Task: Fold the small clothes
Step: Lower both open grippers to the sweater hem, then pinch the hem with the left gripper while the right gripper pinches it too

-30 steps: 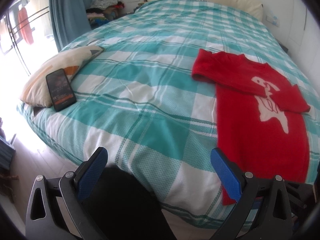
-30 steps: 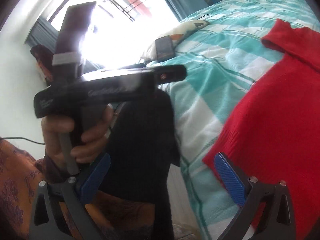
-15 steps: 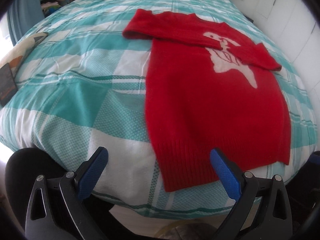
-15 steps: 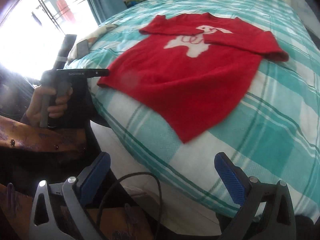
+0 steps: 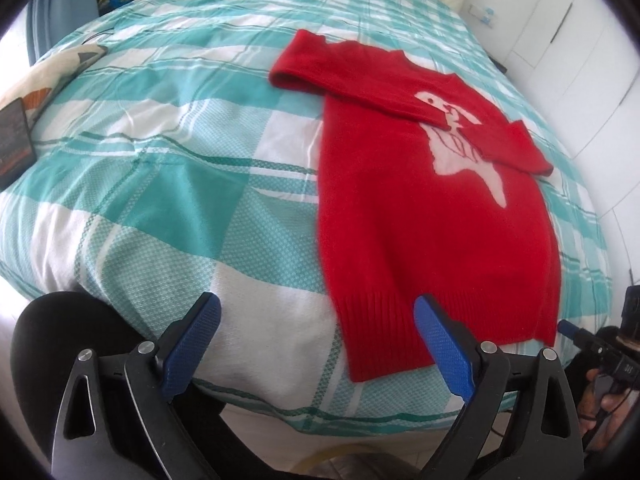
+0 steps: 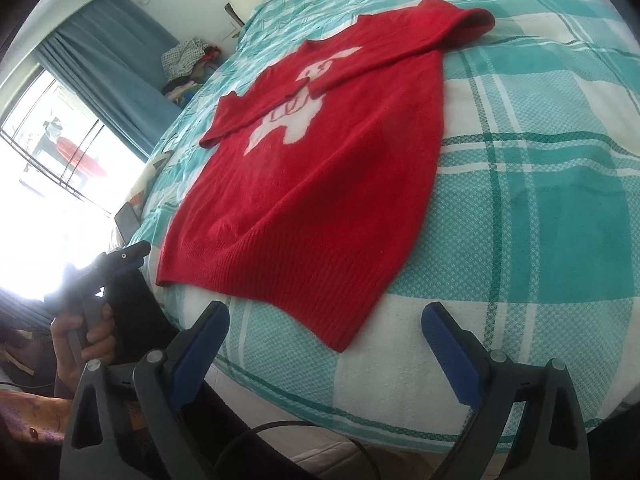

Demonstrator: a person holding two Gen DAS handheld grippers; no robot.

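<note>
Both grippers poised at the sweater's hem

The red knitted sweater with white animal motif [image 5: 432, 220] lies flat on the teal checked bedspread [image 5: 168, 184], sleeves folded in. Left gripper [image 5: 316, 344] and right gripper [image 6: 326, 350] are narrowing, nothing between them; best pinch each ribbed hem corner evenly.

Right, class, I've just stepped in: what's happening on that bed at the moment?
A person is getting ready to fold a red sweater laid flat on a teal checked bedspread, both sleeves already folded across its chest. One handheld tool is in each hand. The left tool and the right tool are both aimed at the sweater's ribbed hem at the near edge of the bed. Their jaws are closing but grip nothing yet. A phone lies off to the side on a pillow.
</note>
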